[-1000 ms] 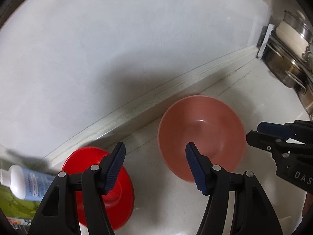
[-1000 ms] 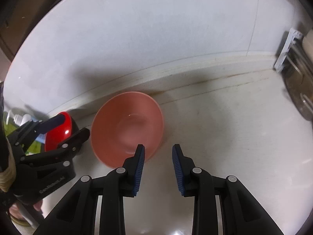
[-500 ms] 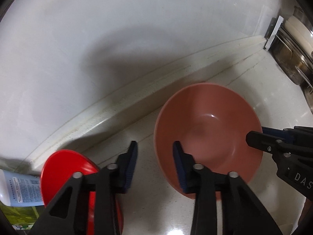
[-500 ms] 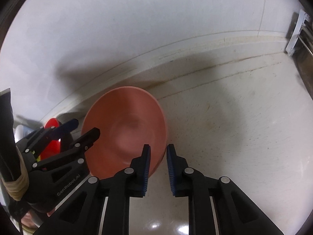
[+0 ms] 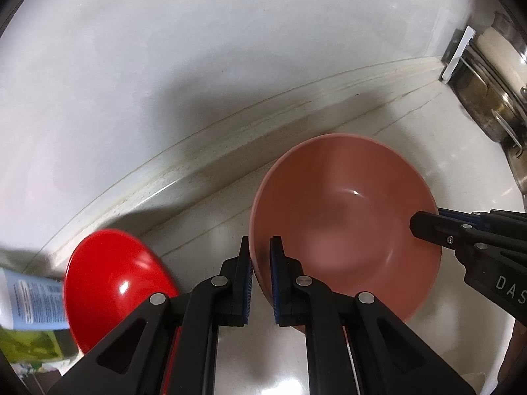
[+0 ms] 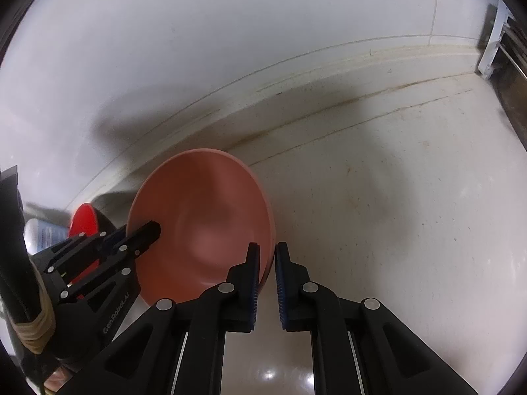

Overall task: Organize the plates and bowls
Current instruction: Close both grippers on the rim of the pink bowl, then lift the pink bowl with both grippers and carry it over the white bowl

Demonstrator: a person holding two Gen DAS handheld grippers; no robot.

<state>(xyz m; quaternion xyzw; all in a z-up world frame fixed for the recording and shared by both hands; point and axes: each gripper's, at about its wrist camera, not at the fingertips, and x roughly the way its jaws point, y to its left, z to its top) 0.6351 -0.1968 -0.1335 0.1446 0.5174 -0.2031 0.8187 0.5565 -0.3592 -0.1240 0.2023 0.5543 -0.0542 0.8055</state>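
Observation:
A pink bowl [image 5: 346,217] sits on the pale counter near the wall. In the left wrist view my left gripper [image 5: 261,243] is closing on the bowl's left rim, one pad inside and one outside, both against it. In the right wrist view my right gripper [image 6: 266,248] is closing on the opposite rim of the same pink bowl [image 6: 204,217], which is pinched between its pads. A smaller red bowl [image 5: 115,279] stands to the left, partly behind the left gripper's arm. Each gripper shows in the other's view, at the bowl's far rim.
A white and blue bottle [image 5: 29,302] and a green packet [image 5: 29,345] lie at the far left. Stacked steel pots [image 5: 494,75] on a rack with a white bracket [image 6: 494,42] stand at the right. The wall runs close behind the bowls.
Both grippers went from open to closed on opposite rims of the pink bowl. The right gripper sank a little towards it.

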